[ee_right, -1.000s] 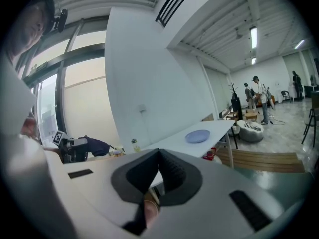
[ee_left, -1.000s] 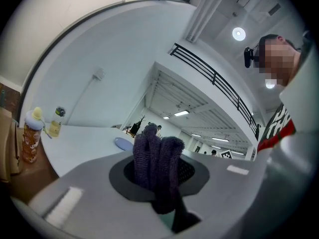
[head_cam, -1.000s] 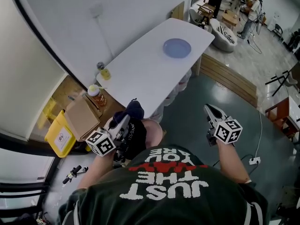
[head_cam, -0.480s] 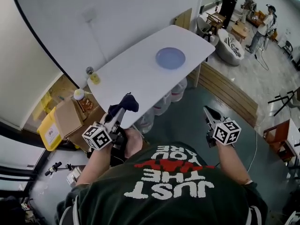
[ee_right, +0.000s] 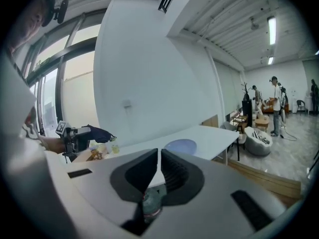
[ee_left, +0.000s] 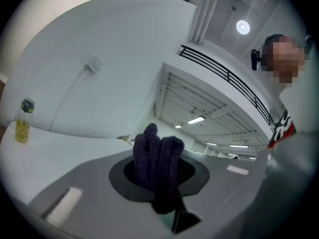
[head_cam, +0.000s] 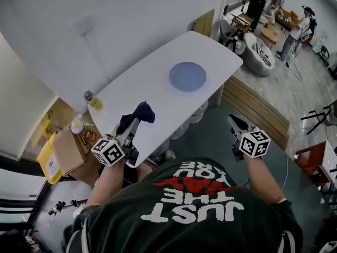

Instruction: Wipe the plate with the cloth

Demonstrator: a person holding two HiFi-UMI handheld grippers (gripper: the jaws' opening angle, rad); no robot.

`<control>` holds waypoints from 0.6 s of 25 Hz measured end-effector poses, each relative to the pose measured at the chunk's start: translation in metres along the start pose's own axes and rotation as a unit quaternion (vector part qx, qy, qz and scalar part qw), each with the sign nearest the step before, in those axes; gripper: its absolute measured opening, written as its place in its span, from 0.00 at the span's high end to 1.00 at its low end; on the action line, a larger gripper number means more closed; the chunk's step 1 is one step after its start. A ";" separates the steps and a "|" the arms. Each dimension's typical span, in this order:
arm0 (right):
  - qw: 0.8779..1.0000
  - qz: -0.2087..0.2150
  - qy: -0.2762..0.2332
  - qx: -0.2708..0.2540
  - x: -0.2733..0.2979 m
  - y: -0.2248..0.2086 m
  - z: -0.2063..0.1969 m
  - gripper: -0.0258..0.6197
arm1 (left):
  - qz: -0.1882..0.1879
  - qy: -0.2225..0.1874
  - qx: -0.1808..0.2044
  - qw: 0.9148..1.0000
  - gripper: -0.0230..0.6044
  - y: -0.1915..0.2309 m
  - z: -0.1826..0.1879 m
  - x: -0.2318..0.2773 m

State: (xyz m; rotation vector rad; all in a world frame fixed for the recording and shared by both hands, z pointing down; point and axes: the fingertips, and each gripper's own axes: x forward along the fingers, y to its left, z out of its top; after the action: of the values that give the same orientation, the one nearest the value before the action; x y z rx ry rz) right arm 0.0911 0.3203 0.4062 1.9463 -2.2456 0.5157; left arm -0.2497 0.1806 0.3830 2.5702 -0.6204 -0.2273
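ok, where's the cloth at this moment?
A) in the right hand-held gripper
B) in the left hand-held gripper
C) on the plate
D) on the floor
B: the dark cloth is clamped between the jaws of the left hand-held gripper, short of the plate; the right hand-held gripper is shut on nothing.

The cloth (ee_left: 158, 156) is a dark, coarse knit, ribbed and fuzzy. The counter (head_cam: 138, 86) is white, smooth and matt. The plate (head_cam: 187, 76) on it is pale blue and smooth, with a soft sheen. The right gripper (ee_right: 159, 157) has a matt grey plastic shell, black and ridged round the jaws. A box (head_cam: 66, 153) is plain brown cardboard. The floor (head_cam: 210, 136) is dark with a slight gloss.
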 end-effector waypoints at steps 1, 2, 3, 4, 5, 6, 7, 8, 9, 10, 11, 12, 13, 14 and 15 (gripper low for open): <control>1.000 -0.004 0.004 -0.001 0.016 -0.010 0.006 0.95 | -0.003 -0.004 -0.005 1.000 0.86 0.013 0.004 0.015; 1.000 -0.009 0.008 0.002 0.033 -0.020 0.013 0.95 | -0.005 -0.006 -0.010 1.000 0.86 0.028 0.009 0.030; 1.000 -0.013 0.011 0.007 0.050 -0.029 0.020 0.95 | -0.005 -0.007 -0.016 1.000 0.86 0.043 0.014 0.043; 1.000 -0.017 0.014 0.011 0.068 -0.036 0.027 0.95 | -0.004 -0.005 -0.022 1.000 0.86 0.058 0.020 0.056; 1.000 -0.020 0.019 0.013 0.086 -0.043 0.034 0.95 | -0.006 -0.004 -0.026 1.000 0.86 0.073 0.027 0.068; 0.999 -0.023 0.024 0.013 0.104 -0.050 0.039 0.95 | -0.008 -0.002 -0.028 1.000 0.86 0.087 0.033 0.080; 0.999 -0.027 0.030 0.014 0.120 -0.057 0.043 0.95 | -0.010 0.002 -0.029 1.000 0.86 0.100 0.038 0.090; 0.999 -0.031 0.034 0.017 0.136 -0.066 0.046 0.95 | -0.008 0.007 -0.030 1.000 0.86 0.111 0.042 0.100; 0.998 -0.037 0.037 0.023 0.151 -0.075 0.048 0.95 | -0.003 0.013 -0.031 0.999 0.86 0.123 0.046 0.108; 0.998 -0.042 0.043 0.029 0.165 -0.084 0.047 0.95 | 0.004 0.019 -0.034 0.999 0.86 0.134 0.048 0.115; 0.997 -0.046 0.051 0.034 0.178 -0.092 0.043 0.95 | 0.011 0.023 -0.038 0.999 0.86 0.145 0.048 0.121; 0.996 -0.049 0.062 0.037 0.190 -0.101 0.038 0.95 | 0.016 0.026 -0.041 0.999 0.86 0.155 0.048 0.126; 0.995 -0.051 0.075 0.038 0.202 -0.110 0.033 0.95 | 0.020 0.027 -0.043 0.998 0.86 0.165 0.047 0.130; 0.994 -0.053 0.090 0.038 0.214 -0.119 0.026 0.95 | 0.026 0.029 -0.045 0.998 0.86 0.173 0.045 0.135; 0.992 -0.054 0.105 0.041 0.226 -0.129 0.019 0.95 | 0.034 0.031 -0.047 0.998 0.86 0.181 0.044 0.139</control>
State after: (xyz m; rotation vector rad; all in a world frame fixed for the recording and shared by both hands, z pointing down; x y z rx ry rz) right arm 0.1833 0.0879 0.4817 1.9354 -2.0100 0.7709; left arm -0.2086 -0.0437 0.4273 2.4519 -0.6567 -0.1501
